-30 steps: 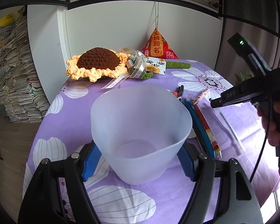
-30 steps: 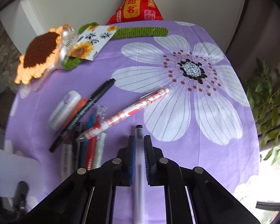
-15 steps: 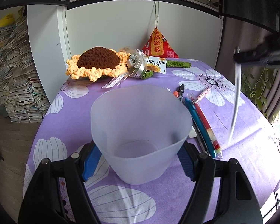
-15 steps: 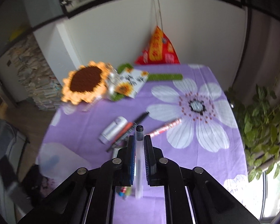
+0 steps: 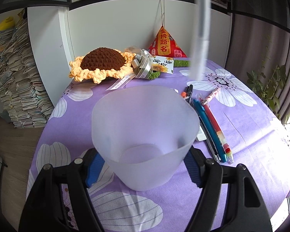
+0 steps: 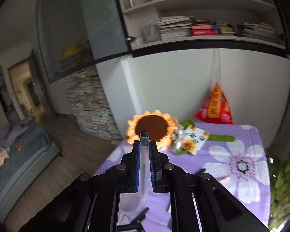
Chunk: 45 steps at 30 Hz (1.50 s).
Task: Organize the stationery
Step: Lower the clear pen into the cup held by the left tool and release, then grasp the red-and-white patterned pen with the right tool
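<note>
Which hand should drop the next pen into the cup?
The right. Its tool is shut on a clear pen that hangs above the cup. The left tool grips the cup, so it is busy steadying it.

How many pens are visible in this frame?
At least 7: clear pen held by the right gripper; right of the cup lie an orange marker, black marker, patterned pen, blue pen, red pen and grey pen. The cup may hide others.
</note>
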Available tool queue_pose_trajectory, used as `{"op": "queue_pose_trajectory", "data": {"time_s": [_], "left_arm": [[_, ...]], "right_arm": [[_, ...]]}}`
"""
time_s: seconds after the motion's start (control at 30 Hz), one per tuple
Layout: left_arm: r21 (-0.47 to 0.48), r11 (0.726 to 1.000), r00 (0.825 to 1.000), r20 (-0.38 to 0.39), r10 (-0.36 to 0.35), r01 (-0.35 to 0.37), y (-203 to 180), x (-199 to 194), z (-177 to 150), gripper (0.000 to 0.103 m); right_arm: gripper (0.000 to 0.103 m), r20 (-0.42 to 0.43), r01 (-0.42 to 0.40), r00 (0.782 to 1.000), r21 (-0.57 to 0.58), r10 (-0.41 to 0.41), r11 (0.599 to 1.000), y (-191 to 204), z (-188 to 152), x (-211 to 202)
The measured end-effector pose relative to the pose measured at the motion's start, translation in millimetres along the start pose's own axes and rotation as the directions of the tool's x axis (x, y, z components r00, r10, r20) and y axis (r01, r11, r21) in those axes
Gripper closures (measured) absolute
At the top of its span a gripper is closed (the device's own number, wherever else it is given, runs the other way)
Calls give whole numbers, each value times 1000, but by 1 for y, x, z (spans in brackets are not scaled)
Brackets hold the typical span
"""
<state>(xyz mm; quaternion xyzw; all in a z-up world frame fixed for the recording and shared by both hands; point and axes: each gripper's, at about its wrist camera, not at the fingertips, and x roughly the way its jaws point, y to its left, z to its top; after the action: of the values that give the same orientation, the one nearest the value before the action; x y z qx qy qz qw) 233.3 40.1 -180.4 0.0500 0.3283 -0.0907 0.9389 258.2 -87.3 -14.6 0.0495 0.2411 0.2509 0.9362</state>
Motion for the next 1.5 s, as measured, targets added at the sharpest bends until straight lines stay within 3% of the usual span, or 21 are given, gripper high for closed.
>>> {"op": "queue_pose_trajectory", "data": {"time_s": [0.13,0.6,1.0,1.1,1.13,1.2,1.27,1.37,1.4,1.5], "left_arm": [[-3,1000,1000,-1,-3,3,1,0,0,31],[-2,1000,1000,-1,-1,1,1,1,0,31],[-3,1000,1000,-2,-2,2,1,0,0,31],[-3,1000,1000,-2,-2,2,2,0,0,31],[-3,1000,1000,-2,-2,2,2,0,0,31],[-3,1000,1000,-2,-2,2,2,0,0,31],[-2,1000,1000,-2,-2,1,2,0,0,31],[-1,1000,1000,-2,-1,1,2,0,0,31],[-2,1000,1000,-2,-1,1,2,0,0,31],[-3,1000,1000,-2,-2,2,2,0,0,31]], "right_arm": [[93,-19,-76,997,19,76,997,1,-5,17],[93,-222,-115,968,10,115,993,-6,-55,65],[93,-255,-142,953,108,166,984,-27,-64,63],[81,-218,-128,963,140,156,982,-38,-60,50],[74,-201,-110,970,146,138,983,-43,-59,45],[71,-191,-31,980,151,60,988,-56,-61,40],[71,-252,86,967,152,-46,985,-72,-66,48],[71,-398,227,907,196,-134,954,-102,-85,74],[71,-444,248,887,228,-126,941,-114,-94,84],[71,-502,265,862,333,-68,905,-143,-108,102]]}}
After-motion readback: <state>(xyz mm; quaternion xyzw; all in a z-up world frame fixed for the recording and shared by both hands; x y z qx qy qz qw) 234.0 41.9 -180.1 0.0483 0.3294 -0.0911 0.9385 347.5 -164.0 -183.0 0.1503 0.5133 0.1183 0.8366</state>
